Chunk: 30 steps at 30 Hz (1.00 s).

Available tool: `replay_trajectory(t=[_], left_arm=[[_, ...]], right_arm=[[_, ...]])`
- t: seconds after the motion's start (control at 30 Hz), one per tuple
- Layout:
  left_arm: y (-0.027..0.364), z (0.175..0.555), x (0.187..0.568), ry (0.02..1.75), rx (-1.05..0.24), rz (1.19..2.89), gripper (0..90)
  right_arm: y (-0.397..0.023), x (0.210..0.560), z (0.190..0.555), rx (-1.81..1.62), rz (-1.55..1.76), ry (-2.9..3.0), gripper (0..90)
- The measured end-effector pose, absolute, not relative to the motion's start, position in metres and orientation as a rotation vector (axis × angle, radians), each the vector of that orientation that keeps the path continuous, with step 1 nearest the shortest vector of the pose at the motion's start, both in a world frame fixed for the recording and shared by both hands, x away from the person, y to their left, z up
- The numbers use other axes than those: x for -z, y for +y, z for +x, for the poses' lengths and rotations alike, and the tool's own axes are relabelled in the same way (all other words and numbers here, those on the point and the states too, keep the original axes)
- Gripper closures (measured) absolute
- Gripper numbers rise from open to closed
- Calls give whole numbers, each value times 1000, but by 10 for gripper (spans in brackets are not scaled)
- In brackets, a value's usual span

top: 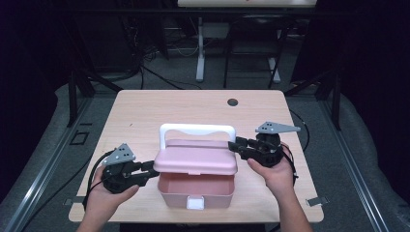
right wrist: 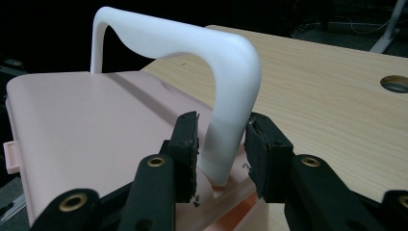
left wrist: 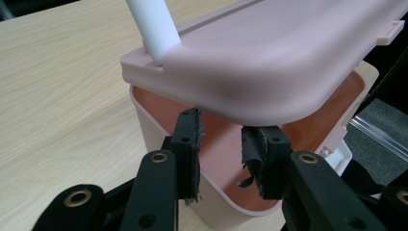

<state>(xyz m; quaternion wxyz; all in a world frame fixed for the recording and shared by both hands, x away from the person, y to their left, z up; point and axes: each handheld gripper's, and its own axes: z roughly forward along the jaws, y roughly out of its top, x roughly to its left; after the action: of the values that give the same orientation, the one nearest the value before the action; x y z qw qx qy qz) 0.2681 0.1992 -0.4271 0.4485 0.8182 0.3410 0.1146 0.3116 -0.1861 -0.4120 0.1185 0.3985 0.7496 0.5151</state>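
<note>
The right gripper (right wrist: 220, 142) has its jaws loosely either side of the white handle (right wrist: 231, 72) post, gaps showing, not pinching; the left gripper (left wrist: 223, 144) is part open under the lid (left wrist: 269, 62) corner, pads just below its edge, gripping nothing; the pink box (top: 196, 191) sits at the table's (top: 145, 106) near edge, lid propped ajar over it. I'd judge the lid is mid-opening or closing; next, a firm hold before it tips.
</note>
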Motion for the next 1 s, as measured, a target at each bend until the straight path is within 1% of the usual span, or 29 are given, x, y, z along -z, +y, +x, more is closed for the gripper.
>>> replay_trajectory(t=[0.23,0.4,1.0], left_arm=[[199,267,425,845,-301,2009,667],[201,267,422,847,-342,1994,660],[199,271,415,818,-360,1967,664]], right_arm=[[-190,410,309,-1517,1169,2166,641],[-191,409,307,-1524,1171,2160,641],[-198,406,295,-1518,1166,2120,642]])
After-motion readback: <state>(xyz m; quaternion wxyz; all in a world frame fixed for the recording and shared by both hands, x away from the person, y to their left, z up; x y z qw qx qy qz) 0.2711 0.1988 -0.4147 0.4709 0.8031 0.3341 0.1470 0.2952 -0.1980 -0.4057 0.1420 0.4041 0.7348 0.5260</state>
